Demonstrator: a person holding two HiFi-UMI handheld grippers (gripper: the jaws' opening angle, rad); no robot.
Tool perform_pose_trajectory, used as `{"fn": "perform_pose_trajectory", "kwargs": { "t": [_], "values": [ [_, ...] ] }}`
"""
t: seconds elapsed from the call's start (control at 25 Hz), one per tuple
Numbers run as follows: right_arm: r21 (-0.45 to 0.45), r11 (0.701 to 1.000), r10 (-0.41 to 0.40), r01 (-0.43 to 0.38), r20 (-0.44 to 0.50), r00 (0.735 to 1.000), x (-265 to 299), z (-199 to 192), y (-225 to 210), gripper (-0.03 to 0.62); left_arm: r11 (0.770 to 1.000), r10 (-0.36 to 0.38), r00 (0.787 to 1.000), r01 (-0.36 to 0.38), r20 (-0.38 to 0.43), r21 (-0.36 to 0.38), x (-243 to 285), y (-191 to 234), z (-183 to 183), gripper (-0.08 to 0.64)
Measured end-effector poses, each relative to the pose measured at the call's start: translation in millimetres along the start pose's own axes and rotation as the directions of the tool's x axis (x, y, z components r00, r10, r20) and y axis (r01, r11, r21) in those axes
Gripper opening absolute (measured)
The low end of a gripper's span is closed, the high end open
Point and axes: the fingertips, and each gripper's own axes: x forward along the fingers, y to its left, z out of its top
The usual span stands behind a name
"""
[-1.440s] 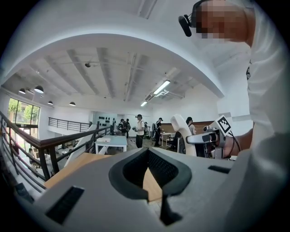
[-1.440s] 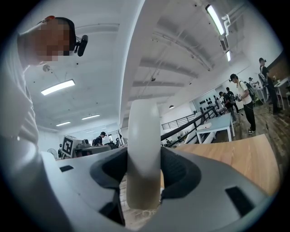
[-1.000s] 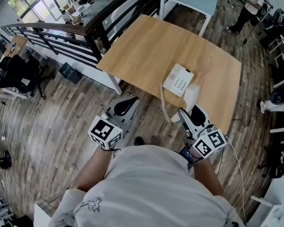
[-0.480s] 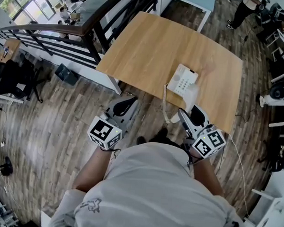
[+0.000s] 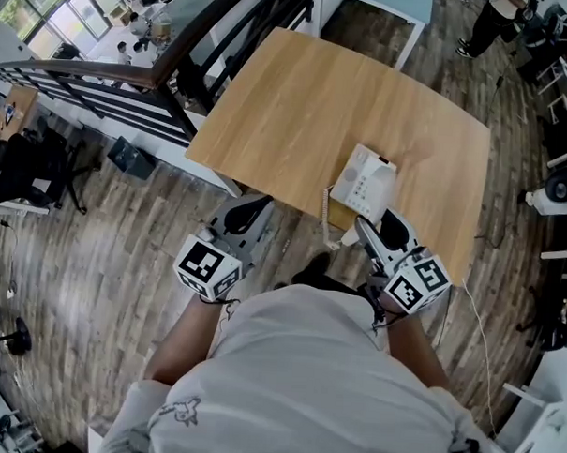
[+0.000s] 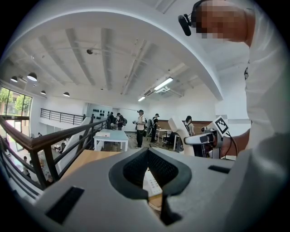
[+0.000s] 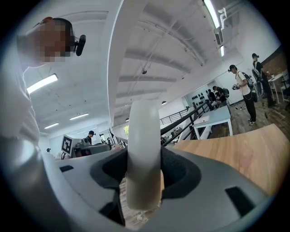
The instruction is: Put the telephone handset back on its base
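So the right claw (image 7: 144, 174) is clamped on the handset (image 7: 144, 149), which sits edge-on between the 2 pads with its long body sticking up past them. In the head view the handset (image 5: 384, 191) is in the air over the near edge of the bench (image 5: 298, 99), just beside the base (image 5: 359, 177) but not on it yet. The left claw (image 6: 152, 170) is closed on nothing and hangs off to the side, short of the bench.

What could go wrong, in my opinion:
- The handset is smooth, glossy white plastic with rounded edges, and the pads only grip a narrow band of it. A bump on the base could make it pivot or slide in the grip.
- The coiled cord (image 5: 326, 209) loops off the bench edge. It's springy, so it could snag on the claw or tug on the base as the handset comes over.
- The base looks like a light plastic wedge sitting crooked near the edge on a slick wood-grain top. With nothing holding it, a push from the handset could shove it or spin it instead of seating.
- The cradle is a shaped recess, so a handset that comes in rotated would likely land askew and rock.

The claw pads look like ribbed black rubber, which should help a bit.
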Motion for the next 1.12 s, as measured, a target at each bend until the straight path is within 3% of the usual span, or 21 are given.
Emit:
{"fn": "perform_pose_trajectory", "kwargs": {
  "t": [0.4, 0.76, 0.92, 1.12],
  "values": [
    [0.024, 0.999, -0.025, 0.025, 0.015, 1.000, 19.9, 28.2, -87.5, 0.222, 0.998, -0.058, 0.998, 0.058, -0.021, 0.012, 102.4, 16.3, 6.0, 0.006],
    [0.060, 0.990, -0.127, 0.124, 0.039, 0.991, 10.5, 37.8, -134.5, 0.222, 0.985, -0.169, 0.985, 0.170, -0.025, 0.028, 173.3, 18.7, 17.9, 0.006],
    [0.075, 0.977, -0.205, 0.201, 0.056, 0.977, 13.3, 37.2, -148.5, 0.222, 0.969, -0.246, 0.969, 0.247, -0.037, 0.029, 198.4, 28.6, 16.2, 0.006],
    [0.113, 0.942, -0.325, 0.317, 0.070, 0.943, 13.6, 39.3, -171.7, 0.222, 0.933, -0.354, 0.932, 0.357, -0.075, 0.032, 234.1, 40.0, 16.6, 0.006]
  ]
}}
